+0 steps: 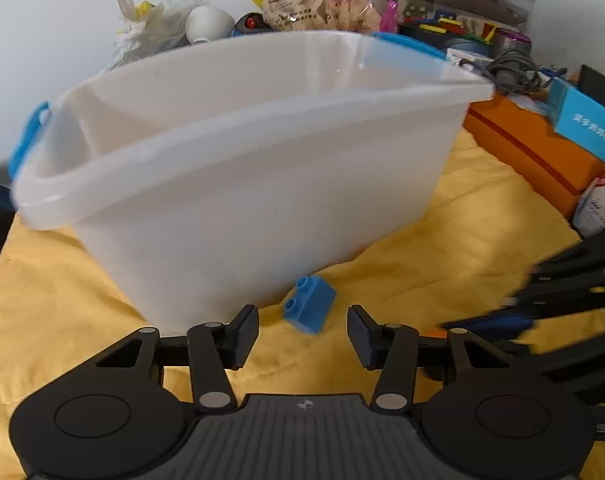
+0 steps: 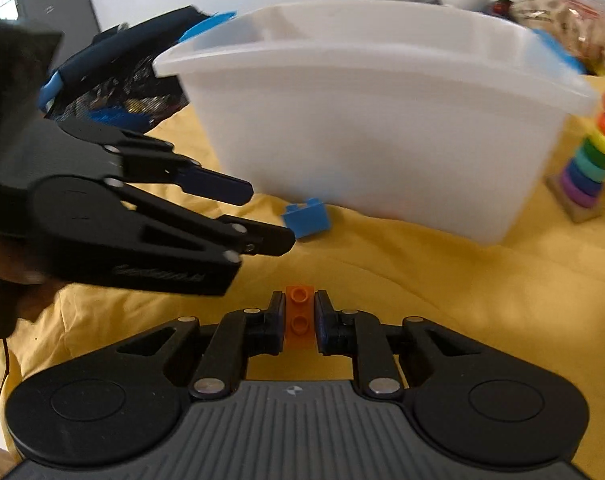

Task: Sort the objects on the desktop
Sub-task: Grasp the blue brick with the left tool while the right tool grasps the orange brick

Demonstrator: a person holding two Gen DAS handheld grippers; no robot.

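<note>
The right claw [image 2: 300,316] pinches an orange toy brick [image 2: 300,318]. The left claw [image 1: 302,334] is spread; a blue toy brick [image 1: 309,305] lies at its 12 o'clock on the yellow cloth [image 1: 422,264], against a translucent white storage bin [image 1: 262,168] whose contents cannot be made out. A rainbow ring stacker [image 2: 592,156] stands at the bin's 3 o'clock. No writing is legible.

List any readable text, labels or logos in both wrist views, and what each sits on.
No text is clearly legible in either view.
Blue cardboard box: white characters, too blurred to read.
Clear plastic snack bag: dark print, too small to read.
White bottle with red label: label print unreadable.
Left gripper: embossed lettering along its side, too blurred to read.
Right gripper, shut on the small orange toy brick: small round emblem on its body, no letters.
</note>
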